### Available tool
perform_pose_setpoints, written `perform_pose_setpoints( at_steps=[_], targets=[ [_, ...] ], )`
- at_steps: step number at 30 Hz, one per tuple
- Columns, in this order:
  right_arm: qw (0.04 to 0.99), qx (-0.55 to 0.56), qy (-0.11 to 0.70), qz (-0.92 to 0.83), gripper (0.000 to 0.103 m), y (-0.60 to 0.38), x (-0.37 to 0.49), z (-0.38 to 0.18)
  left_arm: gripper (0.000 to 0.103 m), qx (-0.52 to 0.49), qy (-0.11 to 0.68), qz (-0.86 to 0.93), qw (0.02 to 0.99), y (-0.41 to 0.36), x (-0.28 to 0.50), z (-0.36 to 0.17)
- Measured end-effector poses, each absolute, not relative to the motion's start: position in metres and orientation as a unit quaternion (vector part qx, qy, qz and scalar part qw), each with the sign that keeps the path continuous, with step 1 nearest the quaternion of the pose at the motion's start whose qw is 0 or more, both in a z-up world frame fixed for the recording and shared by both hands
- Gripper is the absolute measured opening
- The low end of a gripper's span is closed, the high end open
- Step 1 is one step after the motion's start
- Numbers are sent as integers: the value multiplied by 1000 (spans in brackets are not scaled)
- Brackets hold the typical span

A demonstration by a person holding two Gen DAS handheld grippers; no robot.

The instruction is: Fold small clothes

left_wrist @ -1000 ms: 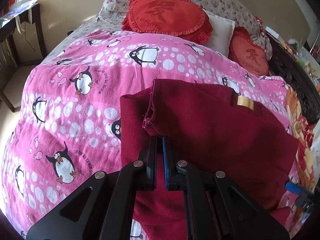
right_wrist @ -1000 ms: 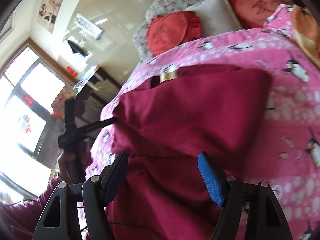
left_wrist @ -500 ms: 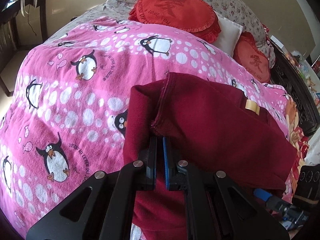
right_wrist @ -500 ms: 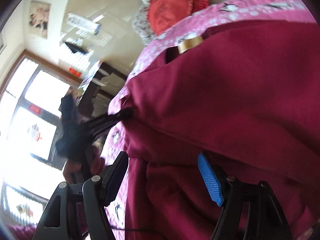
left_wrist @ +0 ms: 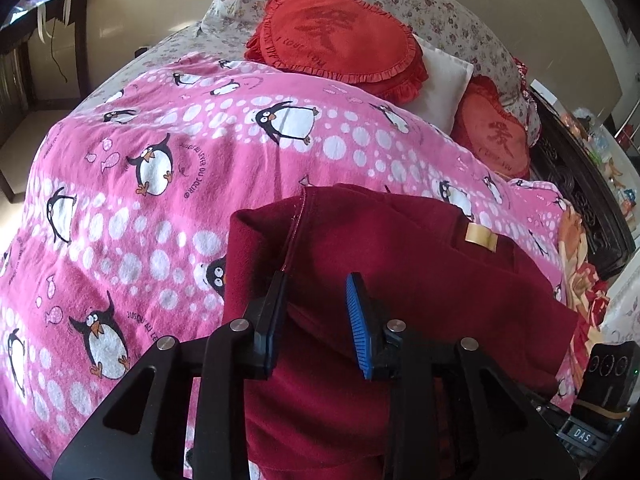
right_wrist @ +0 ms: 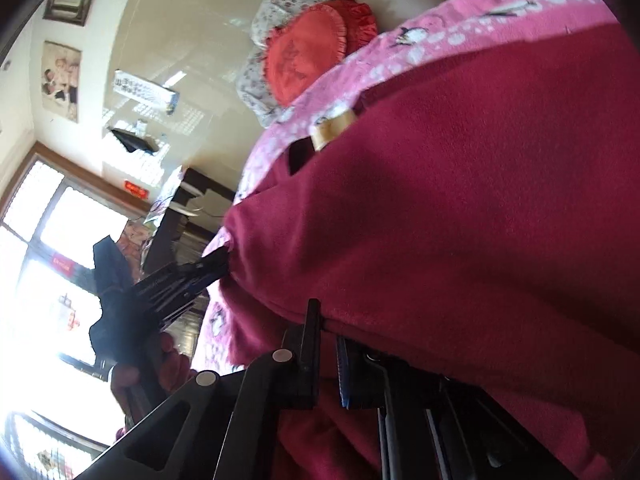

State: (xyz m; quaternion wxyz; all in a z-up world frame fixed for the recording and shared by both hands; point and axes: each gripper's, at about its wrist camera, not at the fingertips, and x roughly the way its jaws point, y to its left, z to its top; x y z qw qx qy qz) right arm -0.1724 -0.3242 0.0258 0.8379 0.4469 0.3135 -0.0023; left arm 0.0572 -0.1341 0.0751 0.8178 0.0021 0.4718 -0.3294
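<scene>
Dark red garment [left_wrist: 400, 280] folded on penguin blanket [left_wrist: 160, 184], tan label [left_wrist: 480, 236] at 2 o'clock, left gripper [left_wrist: 316, 308] fingers spread over its edge, right gripper [right_wrist: 324, 344] fingers pinching the garment's fold

My dark red fleece garment [left_wrist: 400, 280] lies folded over itself on the pink penguin blanket [left_wrist: 160, 184] toward the bed's right edge, a tan tag [left_wrist: 480, 236] (sewn near its far side) facing up.
</scene>
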Motion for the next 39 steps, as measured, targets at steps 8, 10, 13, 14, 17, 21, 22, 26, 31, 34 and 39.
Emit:
perform_pose_setpoints(
  at_steps=[8, 10, 13, 14, 17, 21, 22, 26, 31, 34, 39],
  targets=[
    [824, 372, 427, 29, 7, -304, -182, 16, 28, 15, 469, -319, 823, -126, 43, 73],
    [828, 369, 420, 32, 22, -312, -200, 27, 28, 16, 458, -319, 829, -123, 39, 79],
    [863, 348, 366, -21, 59, -339, -245, 57, 28, 16, 445, -326, 834, -125, 34, 87],
    [870, 351, 344, -42, 59, -352, -257, 64, 28, 15, 444, -330, 833, -127, 33, 88],
    [870, 355, 317, -131, 59, -394, -272, 72, 28, 15, 451, -336, 827, -139, 29, 85],
    [876, 309, 331, -166, 45, -406, -245, 74, 28, 41, 466, -333, 818, -157, 21, 66],
    [882, 283, 340, -164, 43, -403, -237, 74, 28, 47, 473, -332, 815, -161, 19, 60],
    [858, 158, 411, -266, 38, -413, -211, 49, 28, 69, 477, -328, 813, -166, 12, 46],
    [864, 222, 379, -247, 38, -422, -234, 58, 28, 68, 484, -332, 807, -159, 10, 48],
    [880, 271, 357, -159, 38, -397, -252, 66, 28, 56, 485, -332, 807, -148, 6, 52],
    [865, 202, 434, -149, 34, -357, -247, 53, 28, 47, 495, -326, 804, -125, -5, 59]
  ],
)
